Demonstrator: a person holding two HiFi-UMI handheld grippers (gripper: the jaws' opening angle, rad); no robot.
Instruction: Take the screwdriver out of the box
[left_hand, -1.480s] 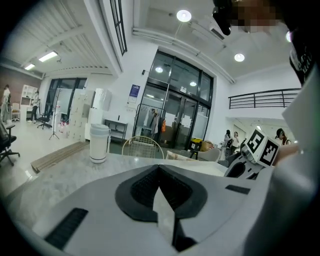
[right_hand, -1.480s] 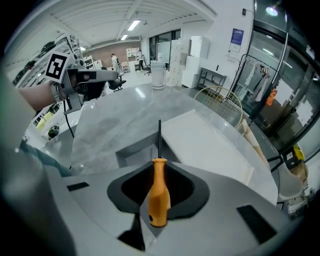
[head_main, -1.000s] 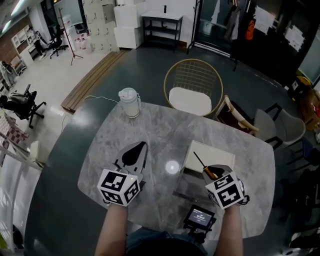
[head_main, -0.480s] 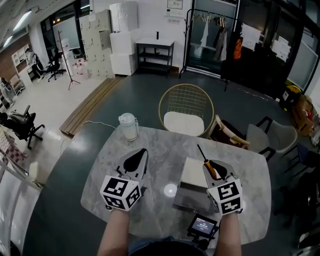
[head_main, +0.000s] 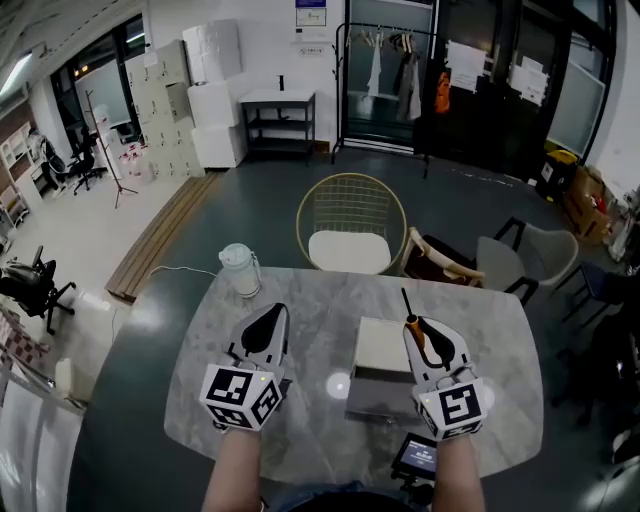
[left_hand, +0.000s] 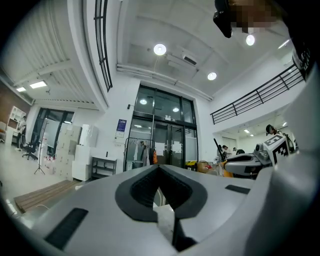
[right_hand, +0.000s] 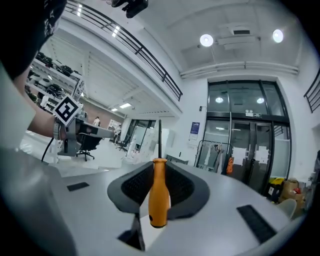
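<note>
The right hand-held gripper (head_main: 418, 328) is clamped on the screwdriver (right_hand: 159, 200). In the right gripper view the orange handle stands upright between the two dark pads, which press on it from either side. The thin dark shaft rises straight past the jaw tips. That view looks out level across the room rather than down at the desk.

In the head view the screwdriver points toward the far side, its shaft reaching just past the gripper's nose. It is out of the box (head_main: 372, 398) and sits in line with the box's right edge. The box lies open on the marble desk (head_main: 320, 290), just left of the right hand-held gripper, with a pale panel at its far end and a grey part nearer the person.

The left hand-held gripper (head_main: 280, 312) is well to the left of the box. Its jaws are drawn in to a narrow point with nothing between them, and the left gripper view shows the tips meeting, with only a thin slit lower down.

A pale lidded jug (head_main: 238, 268) stands at the far left of the desk. A gold wire chair (head_main: 350, 235) with a white seat stands beyond the far edge. A small device with a lit screen (head_main: 414, 455) sits at the near edge, beside the person's right forearm.
</note>
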